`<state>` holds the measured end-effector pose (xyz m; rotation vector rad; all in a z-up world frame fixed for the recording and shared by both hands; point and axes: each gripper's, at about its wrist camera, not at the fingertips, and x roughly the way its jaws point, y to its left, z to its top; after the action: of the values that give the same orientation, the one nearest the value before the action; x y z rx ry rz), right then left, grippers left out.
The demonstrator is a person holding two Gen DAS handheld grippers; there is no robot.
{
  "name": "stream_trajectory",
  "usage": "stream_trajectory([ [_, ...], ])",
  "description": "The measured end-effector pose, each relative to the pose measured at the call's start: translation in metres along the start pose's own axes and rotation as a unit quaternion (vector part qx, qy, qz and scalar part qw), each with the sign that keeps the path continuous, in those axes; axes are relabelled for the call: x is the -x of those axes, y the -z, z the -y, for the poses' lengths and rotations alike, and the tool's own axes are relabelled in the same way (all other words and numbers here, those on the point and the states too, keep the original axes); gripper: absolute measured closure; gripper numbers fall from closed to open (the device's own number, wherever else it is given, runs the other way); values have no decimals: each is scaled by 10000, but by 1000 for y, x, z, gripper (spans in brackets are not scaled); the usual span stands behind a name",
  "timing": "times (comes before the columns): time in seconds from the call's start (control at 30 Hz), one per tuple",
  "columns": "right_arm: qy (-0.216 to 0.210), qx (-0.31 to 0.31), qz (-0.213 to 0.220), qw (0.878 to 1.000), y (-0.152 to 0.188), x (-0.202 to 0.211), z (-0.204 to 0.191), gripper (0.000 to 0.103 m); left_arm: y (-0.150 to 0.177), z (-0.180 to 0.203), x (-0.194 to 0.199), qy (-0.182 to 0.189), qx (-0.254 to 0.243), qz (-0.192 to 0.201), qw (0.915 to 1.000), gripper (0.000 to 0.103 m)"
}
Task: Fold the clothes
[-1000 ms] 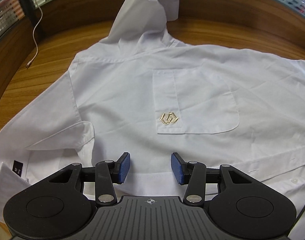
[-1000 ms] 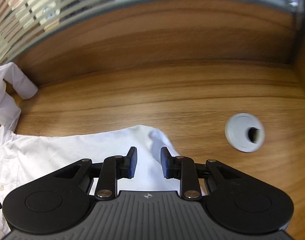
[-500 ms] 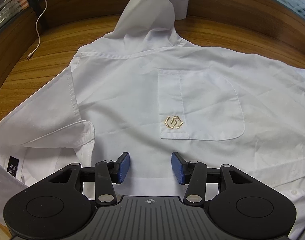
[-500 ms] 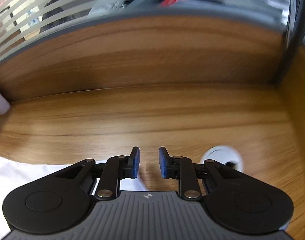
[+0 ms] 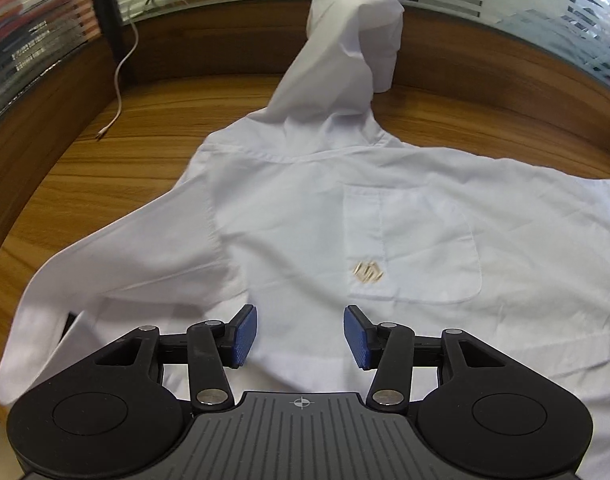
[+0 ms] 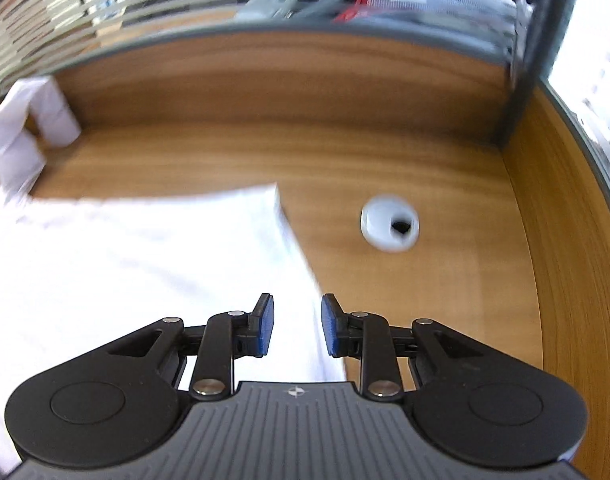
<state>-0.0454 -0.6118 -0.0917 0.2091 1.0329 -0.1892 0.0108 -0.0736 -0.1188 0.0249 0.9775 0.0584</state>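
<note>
A white shirt lies spread on the wooden desk, front up, with a chest pocket bearing a small gold logo. One sleeve rises up against the back panel. My left gripper hovers above the shirt's near part, open, nothing between its blue pads. In the right wrist view the shirt fills the left half, its edge running down to the gripper. My right gripper hangs over that edge with its jaws opening and nothing pinched between them.
A white cable grommet is set in the desk to the right of the shirt. A thin white cable trails down at the back left. Wooden panels topped by striped glass enclose the desk at the back and sides.
Both grippers have lifted and pulled back, so more of the shirt and its raised sleeve shows. The right view swung away to bare desk, then back over the shirt's right edge.
</note>
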Motion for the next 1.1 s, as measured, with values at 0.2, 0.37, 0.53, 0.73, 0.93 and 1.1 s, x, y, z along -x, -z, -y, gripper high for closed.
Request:
stream_trajectory([
  [0.2,15,-116,-292,9995,71,28,-5,68,24,-4,10,21,-220,-55,9997,50],
  [0.37,342,-594,-489,9964,120,36,2,67,38,1,11,15,-411,-133,9991,50],
  [0.53,259,-1283,-596,9896,157,39,13,62,45,11,9,58,-691,-185,9974,50],
  [0.73,-35,-1609,-287,9865,175,51,15,97,43,21,8,73,-936,-155,9955,50],
  [0.93,-483,-1222,-272,9910,195,77,0,97,37,26,5,54,-1142,-124,9934,49],
  [1.1,-693,-966,-830,9894,227,74,-17,97,36,28,3,10,-1265,-159,9918,49],
])
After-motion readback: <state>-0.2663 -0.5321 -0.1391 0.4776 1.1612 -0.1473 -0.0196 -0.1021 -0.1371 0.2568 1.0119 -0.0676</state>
